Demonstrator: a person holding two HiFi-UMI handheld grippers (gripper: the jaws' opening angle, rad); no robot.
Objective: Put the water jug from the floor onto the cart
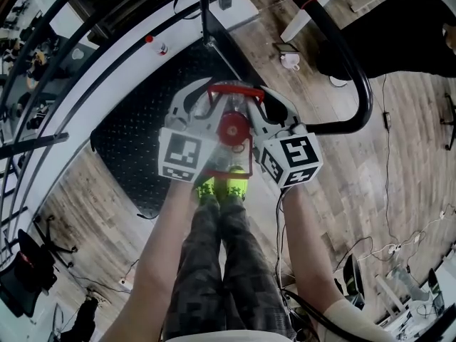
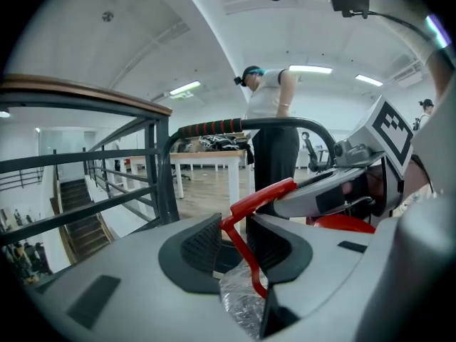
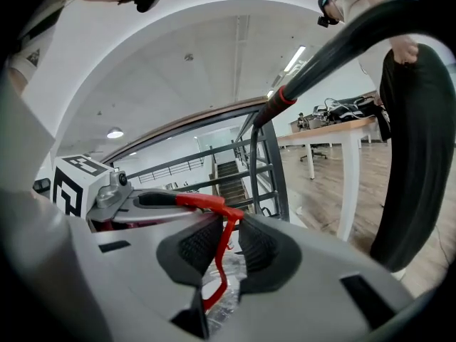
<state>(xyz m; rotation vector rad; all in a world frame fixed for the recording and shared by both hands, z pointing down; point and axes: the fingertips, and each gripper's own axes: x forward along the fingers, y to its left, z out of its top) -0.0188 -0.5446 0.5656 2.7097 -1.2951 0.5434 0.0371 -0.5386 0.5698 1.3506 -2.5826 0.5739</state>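
The left gripper and right gripper both pinch the thin red handle of the water jug above the cart. An uneven pull could let the handle slip, dropping the jug.

head view steeply down over cart; gripper views close behind jaws, both share red handle.

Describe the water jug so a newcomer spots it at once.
Start at the black cart deck with its curved push bar. At its near edge, above the person's green shoes, the water jug hangs between the left tool and right tool. It is the only clear bottle, with a round red cap and a red handle both tools clamp.
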